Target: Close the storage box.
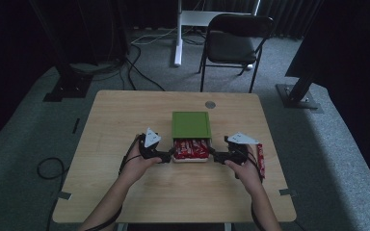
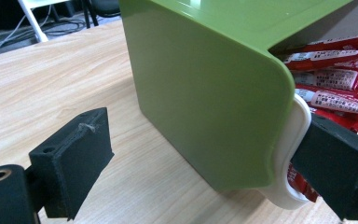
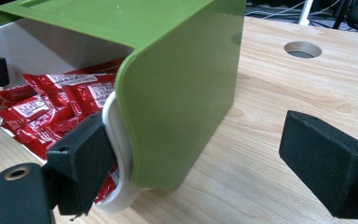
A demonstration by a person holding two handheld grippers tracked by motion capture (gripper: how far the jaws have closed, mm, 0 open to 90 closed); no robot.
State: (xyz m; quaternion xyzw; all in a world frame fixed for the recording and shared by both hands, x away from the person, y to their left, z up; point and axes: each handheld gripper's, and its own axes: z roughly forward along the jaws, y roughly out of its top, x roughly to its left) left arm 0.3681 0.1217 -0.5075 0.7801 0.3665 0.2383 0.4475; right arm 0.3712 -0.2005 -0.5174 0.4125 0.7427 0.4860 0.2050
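green plastic forms the sliding cover of a box near the middle of the wooden counter; a white inner tray pokes out from under it on the person's side, and red snack packets lie packed in the exposed part. the left hand-held gripper sits at the tray's left front corner and the right hand-held gripper at its right front corner, each held in one of the person's hands.

in the left gripper view the jaws stand wide apart: one black pad hangs over bare wood, clear of the green cover, while the other pad rests against the rounded white tray rim, with red packets just behind it. the left hand-held gripper is open, straddling the corner without pinching it.

the right gripper view mirrors this. the right hand-held gripper is open too, one pad touching the white tray rim beside the packets, the other pad out over the counter, apart from the green wall.

a single red packet lies on the counter just right of the right hand. a round grommet hole sits in the counter beyond the box, and a dark chair stands on the grey carpet behind.
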